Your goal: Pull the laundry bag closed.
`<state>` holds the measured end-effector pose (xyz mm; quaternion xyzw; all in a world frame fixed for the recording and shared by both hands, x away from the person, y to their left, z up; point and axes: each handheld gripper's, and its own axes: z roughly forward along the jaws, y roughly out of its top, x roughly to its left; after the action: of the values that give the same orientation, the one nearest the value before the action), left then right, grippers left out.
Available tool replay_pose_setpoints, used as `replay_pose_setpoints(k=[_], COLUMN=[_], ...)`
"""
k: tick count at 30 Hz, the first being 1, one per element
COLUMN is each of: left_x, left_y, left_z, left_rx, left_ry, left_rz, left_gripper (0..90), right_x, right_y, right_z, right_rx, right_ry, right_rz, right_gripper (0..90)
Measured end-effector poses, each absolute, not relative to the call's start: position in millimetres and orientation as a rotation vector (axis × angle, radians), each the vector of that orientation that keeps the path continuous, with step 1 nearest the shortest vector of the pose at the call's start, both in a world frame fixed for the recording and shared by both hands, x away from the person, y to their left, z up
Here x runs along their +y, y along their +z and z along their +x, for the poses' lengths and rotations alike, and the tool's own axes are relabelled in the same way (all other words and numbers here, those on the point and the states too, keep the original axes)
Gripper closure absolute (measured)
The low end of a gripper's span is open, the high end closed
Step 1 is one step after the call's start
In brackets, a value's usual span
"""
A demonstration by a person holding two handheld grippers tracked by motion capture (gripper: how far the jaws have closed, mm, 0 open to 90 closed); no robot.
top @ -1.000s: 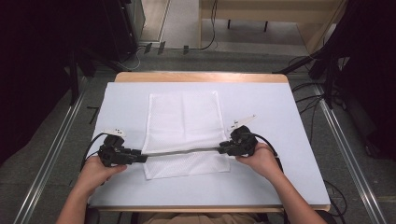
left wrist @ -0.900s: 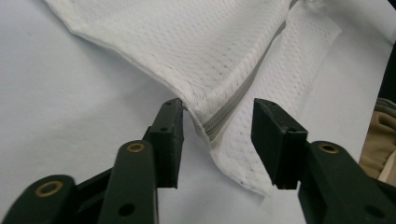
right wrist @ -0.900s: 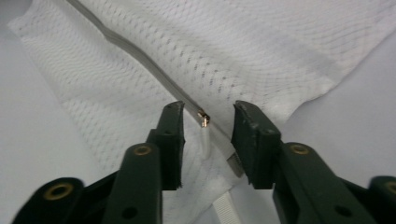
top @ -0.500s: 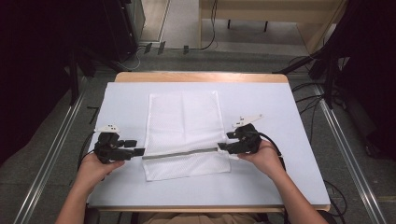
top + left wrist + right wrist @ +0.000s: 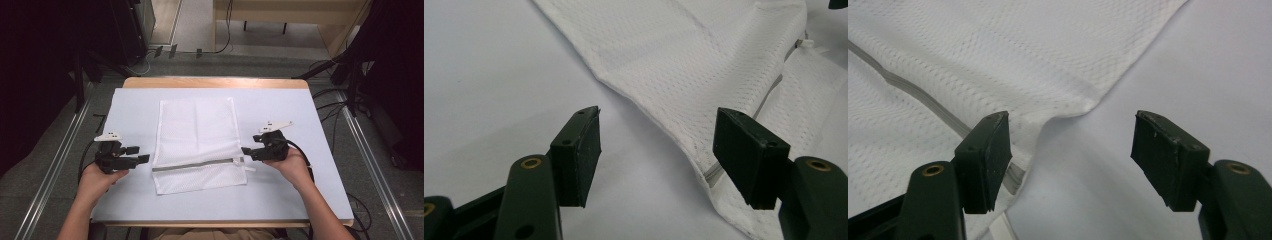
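Note:
A white mesh laundry bag point(image 5: 197, 142) lies flat in the middle of the table, a grey zipper point(image 5: 197, 164) running across its near part. My left gripper point(image 5: 142, 154) is open, just left of the bag's left edge and clear of it. In the left gripper view the bag point(image 5: 694, 65) fills the upper right, its edge by the right jaw. My right gripper point(image 5: 246, 150) is open at the bag's right edge, near the zipper's end. The right gripper view shows the bag point(image 5: 998, 55) and zipper point(image 5: 923, 97) beyond the jaws, nothing held.
The table point(image 5: 300, 110) has a pale cover and a wooden far edge. Metal rails run along both sides on the floor. Cables and dark equipment stand beyond the far edge.
Both grippers have let go of the bag's zipper line and drawn outward, the left farther left, the right to the right. The bag has settled flat.

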<state>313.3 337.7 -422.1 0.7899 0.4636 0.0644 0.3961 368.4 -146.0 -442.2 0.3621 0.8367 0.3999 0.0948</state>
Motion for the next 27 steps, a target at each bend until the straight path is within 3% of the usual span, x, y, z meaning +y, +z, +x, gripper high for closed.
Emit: replay_pose_setpoints(k=[11,27], left_x=[347,353], left_y=[-421,-425], left_z=[313,316], left_rx=[1.198,1.228], left_ry=[0.226,0.216], left_rz=[2.0,2.0], left_gripper=[36.0,35.4], right_x=[-168,-182], right_y=[-442,-447], right_z=[368,372], right_rx=[2.41,2.405], right_ry=[1.159,1.137], right_rz=[1.061,1.104], right_gripper=[28.7,23.8])
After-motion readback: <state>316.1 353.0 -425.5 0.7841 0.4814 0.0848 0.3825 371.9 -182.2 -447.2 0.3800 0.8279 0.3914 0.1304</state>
